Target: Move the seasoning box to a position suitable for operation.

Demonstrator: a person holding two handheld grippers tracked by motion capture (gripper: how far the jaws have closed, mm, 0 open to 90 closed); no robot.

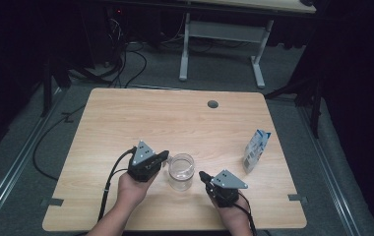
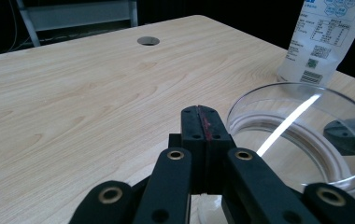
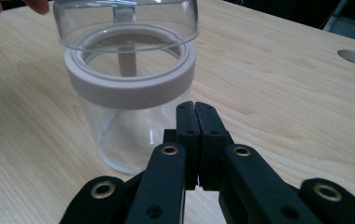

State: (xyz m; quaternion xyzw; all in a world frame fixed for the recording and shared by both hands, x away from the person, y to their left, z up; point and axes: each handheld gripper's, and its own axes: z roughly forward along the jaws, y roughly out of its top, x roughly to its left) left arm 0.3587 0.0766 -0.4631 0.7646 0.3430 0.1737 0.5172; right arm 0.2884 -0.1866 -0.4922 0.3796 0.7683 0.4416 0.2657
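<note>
Two hand-held grippers are held low over the near part of the worktop [image 1: 126, 118], one in each hand, with the forearms entering from the near edge. The left hand-held gripper [image 1: 164, 158] is angled toward the right, its tips set just beside the rim of the jar [image 1: 181, 171]; in the left gripper view its jaws are seen pressed flat together with nothing between them. The right hand-held gripper [image 1: 203, 176] is pointed leftward at the same jar, close to its side but apart from it; in the right gripper view its jaws are likewise seen fully closed and empty.

One clear jar is counted, standing upright on the worktop between the two grippers, toward the near edge and slightly right of centre. A pale ring [image 3: 131, 86] is seen around its neck, and a clear flared mouth above that. One white and blue pouch [image 1: 255, 150] is seen standing near the right edge, well apart from the jar. One round grommet hole [image 1: 212, 104] is seen at the far side.
</note>
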